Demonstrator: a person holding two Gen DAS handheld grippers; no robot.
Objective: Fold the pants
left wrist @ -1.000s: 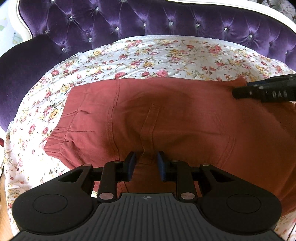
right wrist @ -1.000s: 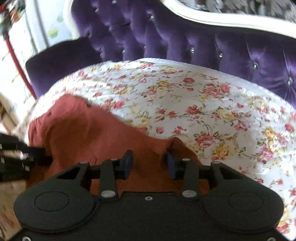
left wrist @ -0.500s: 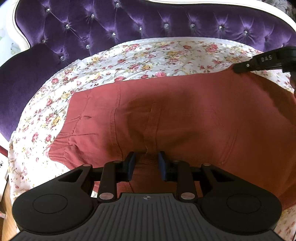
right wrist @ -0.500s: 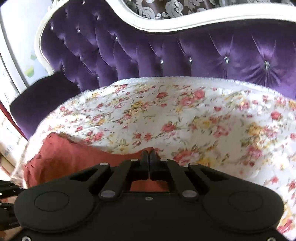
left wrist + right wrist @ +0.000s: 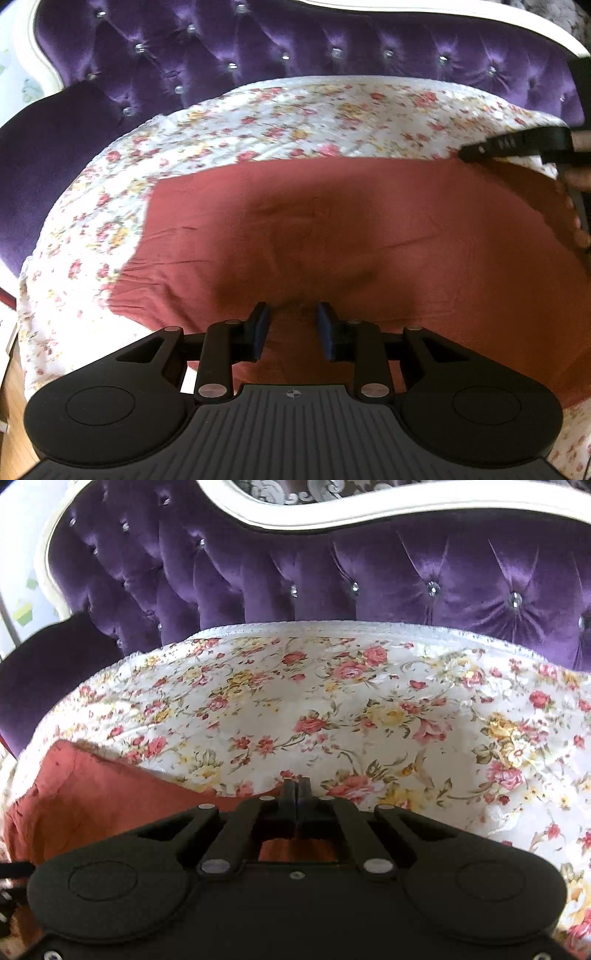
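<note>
Since a second ago, the right gripper (image 5: 296,789) has clamped its fingers shut on the pants (image 5: 369,229) edge. Left gripper (image 5: 291,325) fingers stand narrowly parted around a fabric ridge over the floral sheet (image 5: 332,701).

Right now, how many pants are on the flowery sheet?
1. The red pants lie spread across the flowery sheet in front of the purple sofa back. More could be hidden under them; I see none.
</note>
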